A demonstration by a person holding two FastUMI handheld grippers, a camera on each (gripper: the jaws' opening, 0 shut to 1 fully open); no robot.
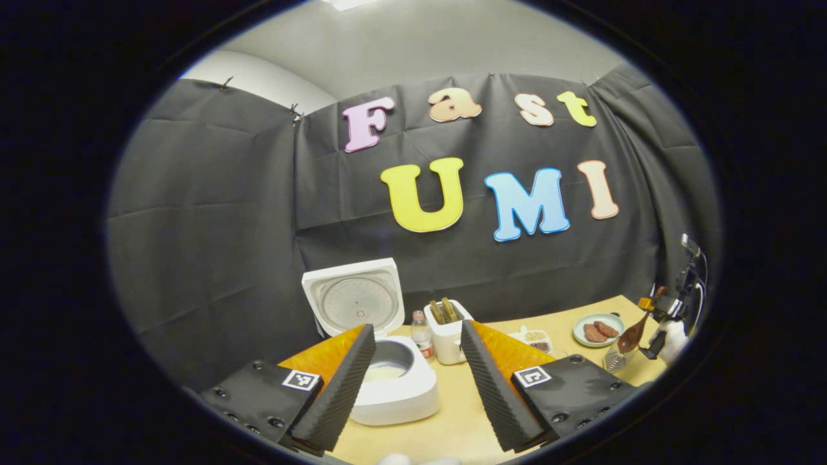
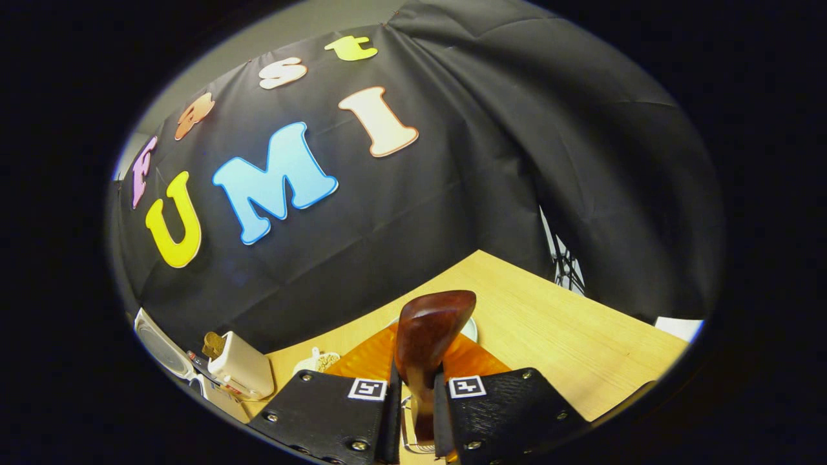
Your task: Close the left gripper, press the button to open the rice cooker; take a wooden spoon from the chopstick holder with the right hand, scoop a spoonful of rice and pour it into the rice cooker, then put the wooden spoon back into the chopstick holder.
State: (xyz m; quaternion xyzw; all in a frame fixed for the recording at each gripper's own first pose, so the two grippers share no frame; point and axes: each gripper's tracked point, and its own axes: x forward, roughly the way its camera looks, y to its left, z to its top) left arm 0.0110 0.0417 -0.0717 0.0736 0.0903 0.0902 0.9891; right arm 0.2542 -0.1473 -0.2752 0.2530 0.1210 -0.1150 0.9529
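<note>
1. With the rice cooker point(image 1: 387, 361) lid already up, the button step looks done; inner pot is exposed with something pale at the bottom.
2. Left hand-held gripper point(image 1: 420, 381): fingers spread apart, holding nothing, hovering in front of the cooker, which sits framed between them. Likely just parked clear so the pot mouth stays free for the pour.
3. Right hand-held gripper point(image 2: 417, 400): clamped on the wooden spoon point(image 2: 426, 336), both fingers pressing the handle, bowl sticking forward and up past the fingertips. A grip low on the handle gives reach for scooping.
4. From the left gripper view the spoon point(image 1: 630, 336) hangs bowl-down over a clear container point(image 1: 614, 358) at the right end of the surface point(image 1: 465, 400), well apart from the cooker. Can't tell if the bowl carries rice.
5. Chopstick holder point(image 1: 448, 339) stands just right of the cooker, other utensils upright in it; return slot is near the pour point.
6. Judgement: at the scoop step. Pour and return not yet done.
</note>
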